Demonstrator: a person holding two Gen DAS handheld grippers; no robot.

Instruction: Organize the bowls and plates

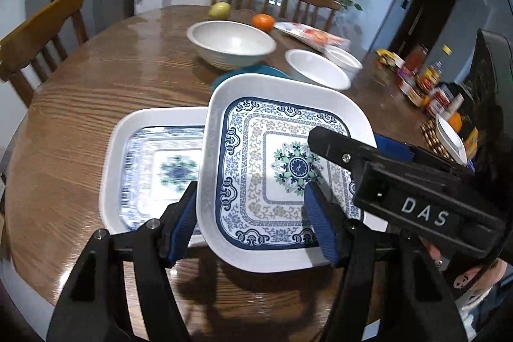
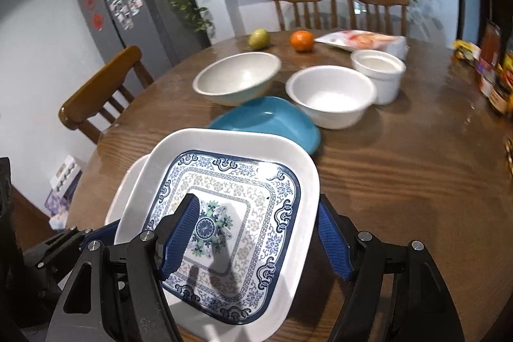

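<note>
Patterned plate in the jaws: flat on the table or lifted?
Lifted and tilted. The patterned plate is held by both grippers, its edge overlapping the second patterned plate that lies flat on the table, with shadow on the wood beneath it.

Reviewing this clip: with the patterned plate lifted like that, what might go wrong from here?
1. Both the left gripper and right gripper straddle edges of the lifted square plate; whether either clamps firmly is unclear, so it may slip.
2. It hangs tilted, offset from the matching plate below, and could land askew on that rim.
3. The blue plate lies close behind; a forward swing might knock it.
</note>
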